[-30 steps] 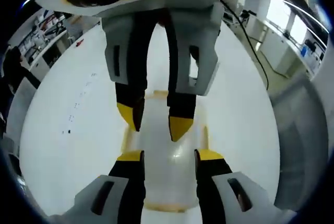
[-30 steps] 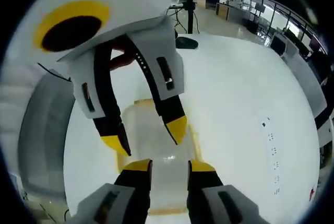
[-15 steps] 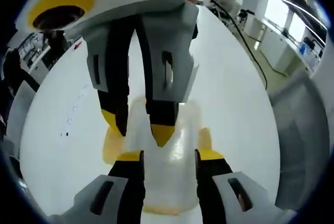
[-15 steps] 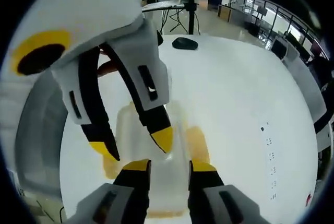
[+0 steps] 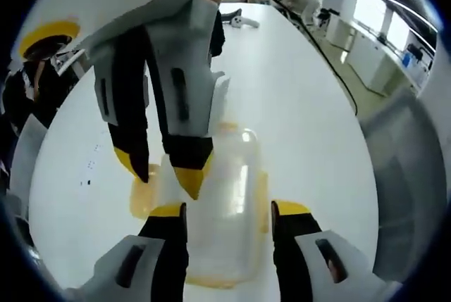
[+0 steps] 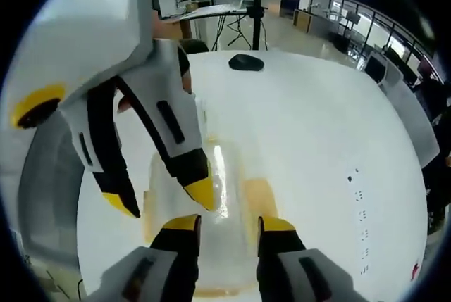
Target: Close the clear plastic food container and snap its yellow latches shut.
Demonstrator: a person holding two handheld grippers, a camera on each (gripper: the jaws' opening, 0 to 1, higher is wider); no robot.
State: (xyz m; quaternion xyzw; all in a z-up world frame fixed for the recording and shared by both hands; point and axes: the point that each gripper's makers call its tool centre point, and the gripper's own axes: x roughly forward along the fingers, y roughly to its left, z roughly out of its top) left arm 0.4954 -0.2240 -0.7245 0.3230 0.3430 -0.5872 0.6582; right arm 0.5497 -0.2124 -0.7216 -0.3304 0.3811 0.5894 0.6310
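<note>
- The clear plastic food container (image 5: 215, 196), box-shaped with rounded corners and yellow latches, sits on the white table (image 5: 296, 105), and everything else is placed against it.
- In the left gripper view, the left gripper (image 5: 229, 212) has its yellow-tipped black jaws apart, one on each side of the container's near end; whether they touch the plastic cannot be told.
- Opposite, the right gripper (image 5: 165, 172) reaches down over the container's far-left part, jaws apart, one yellow tip over the lid, the other beside a yellow latch (image 5: 141, 193).
- In the right gripper view, the right gripper (image 6: 224, 226) straddles the container (image 6: 211, 196), jaws spread, with the left gripper (image 6: 162, 200) over it from the far side.
- Another yellow latch (image 6: 261, 200) lies flat on the table beside the container.
- A small black object (image 6: 246, 63) lies well beyond the container.
</note>
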